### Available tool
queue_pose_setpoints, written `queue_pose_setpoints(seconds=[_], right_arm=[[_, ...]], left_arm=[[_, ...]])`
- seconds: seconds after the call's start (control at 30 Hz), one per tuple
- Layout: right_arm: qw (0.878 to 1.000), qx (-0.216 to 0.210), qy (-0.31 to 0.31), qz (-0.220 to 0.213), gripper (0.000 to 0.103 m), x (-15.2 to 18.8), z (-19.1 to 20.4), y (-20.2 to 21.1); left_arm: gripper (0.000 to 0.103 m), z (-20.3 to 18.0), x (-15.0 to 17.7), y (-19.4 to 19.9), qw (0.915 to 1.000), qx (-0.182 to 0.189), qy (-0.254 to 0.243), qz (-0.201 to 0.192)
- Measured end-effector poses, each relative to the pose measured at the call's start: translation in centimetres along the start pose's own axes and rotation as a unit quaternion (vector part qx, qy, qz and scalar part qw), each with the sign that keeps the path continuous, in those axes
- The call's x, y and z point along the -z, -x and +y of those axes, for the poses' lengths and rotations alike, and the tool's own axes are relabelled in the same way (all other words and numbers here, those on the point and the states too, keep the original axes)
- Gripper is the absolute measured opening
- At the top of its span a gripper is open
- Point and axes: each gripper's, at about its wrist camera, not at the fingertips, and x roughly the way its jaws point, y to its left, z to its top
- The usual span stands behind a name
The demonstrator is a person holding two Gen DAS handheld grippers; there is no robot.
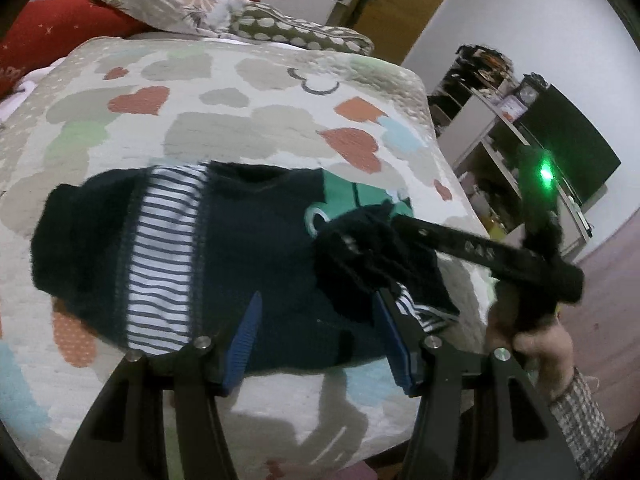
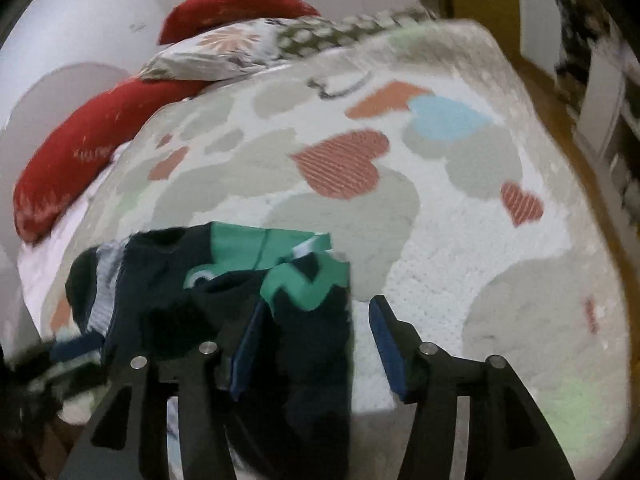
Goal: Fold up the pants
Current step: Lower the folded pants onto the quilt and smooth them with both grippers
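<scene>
Hovering over the folded bundle, the left gripper (image 1: 318, 328) is holding its blue pads (image 1: 245, 334) moderately apart, nothing pinched between them; dark cloth is lying beneath the gap, not pressed. In its own view the right gripper (image 2: 314, 338) is also standing with jaws parted, left pad at the bundle's right edge, right pad over bare bedspread; no cloth is clamped.

Pants (image 1: 224, 264) are sitting near the front edge of the bed, already doubled into a compact dark block: navy fabric, a white-and-navy striped band (image 1: 160, 264) toward the left, green patches (image 2: 280, 268) at the far right corner. One striped corner is poking out from under the right side.

Heart-patterned bedspread (image 1: 248, 128) is running outward beneath; pillows (image 1: 192, 4) and a red cushion (image 2: 92, 148) are lying at the far end. A person's hand (image 1: 532, 344) is gripping the right tool's handle at the bed's right edge.

Judging risk: both jaws are free, so the fold is resting on its own weight; a pad dragging across the top layer could be peeling it open. The bundle is lying close to the mattress edge, so a nudge forward could be sliding it off. The right view is blurring, so exact contact is unclear.
</scene>
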Motion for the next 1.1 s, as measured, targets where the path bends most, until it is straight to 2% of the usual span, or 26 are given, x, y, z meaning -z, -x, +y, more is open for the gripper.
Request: queue_pose_setpoints(seconds=[0.03,0.07,0.1,0.13,0.17,0.23,0.3,0.43,0.47,0.6,0.7,0.77,0.8,0.87,0.93,1.0,1.1], right_arm=[[1.000,-0.014,-0.012,0.005,0.058,-0.1,-0.4,-0.5],[0.997,-0.060,-0.040,0.019,0.054,-0.1,-1.3,-1.3],[0.994,-0.093,-0.055,0.027,0.034,-0.1,-1.7,-1.7],[0.988,-0.129,-0.077,0.029,0.021,-0.2,-2.3,-1.8],[0.986,-0.144,-0.086,0.026,0.016,-0.3,-2.7,-1.7],[0.980,-0.169,-0.109,0.008,0.013,-0.6,-3.7,-0.7],[0.981,-0.158,-0.114,-0.011,0.012,-1.0,-4.2,0.4],[0.988,-0.093,-0.116,-0.040,0.012,-1.7,-5.1,1.3],[0.989,-0.071,-0.120,-0.041,0.015,-1.8,-5.5,1.0],[0.991,-0.042,-0.128,-0.024,0.025,-1.4,-5.9,0.4],[0.989,-0.022,-0.127,-0.079,0.031,-1.0,-5.4,3.7],[0.987,0.000,-0.107,-0.119,0.032,-0.8,-4.1,6.3],[0.988,0.001,-0.093,-0.126,0.032,-0.8,-3.4,7.1],[0.991,-0.010,-0.068,-0.113,0.031,-1.1,-2.0,7.1],[0.995,-0.033,-0.050,-0.079,0.031,-1.5,-0.5,5.6],[0.997,-0.059,-0.044,-0.035,0.031,-1.4,1.0,2.9],[0.997,-0.069,-0.038,0.012,0.031,-0.8,2.4,-0.9]], left_arm=[[0.056,-0.2,0.1,-0.2,1.0000,0.000,0.000,0.003],[0.056,-0.2,0.1,-0.2,1.0000,0.000,0.001,0.004],[0.056,-0.2,0.2,-0.4,1.0000,-0.001,0.003,0.007],[0.056,-0.2,0.1,-0.5,1.0000,-0.003,0.005,0.008],[0.056,0.0,0.1,-0.6,0.9999,-0.006,0.008,0.009],[0.056,0.2,0.0,-0.8,0.9998,-0.008,0.015,0.011],[0.056,0.4,0.0,-1.0,0.9997,-0.006,0.021,0.014],[0.056,0.3,0.3,-1.6,0.9994,-0.022,0.017,0.018],[0.056,0.4,0.5,-1.7,0.9992,-0.028,0.017,0.020],[0.056,1.1,0.5,-1.6,0.9988,-0.044,0.017,0.015],[0.056,1.9,0.3,-1.3,0.9986,-0.047,0.024,0.009],[0.056,2.5,0.3,-1.2,0.9986,-0.041,0.033,0.009],[0.056,2.7,0.3,-1.1,0.9986,-0.037,0.038,0.008],[0.056,2.8,0.3,-0.8,0.9986,-0.035,0.040,0.006],[0.056,2.8,0.4,-0.5,0.9986,-0.038,0.038,0.002],[0.056,3.1,0.5,-0.1,0.9983,-0.045,0.037,-0.002],[0.056,4.1,0.7,0.7,0.9979,-0.041,0.050,-0.002]])
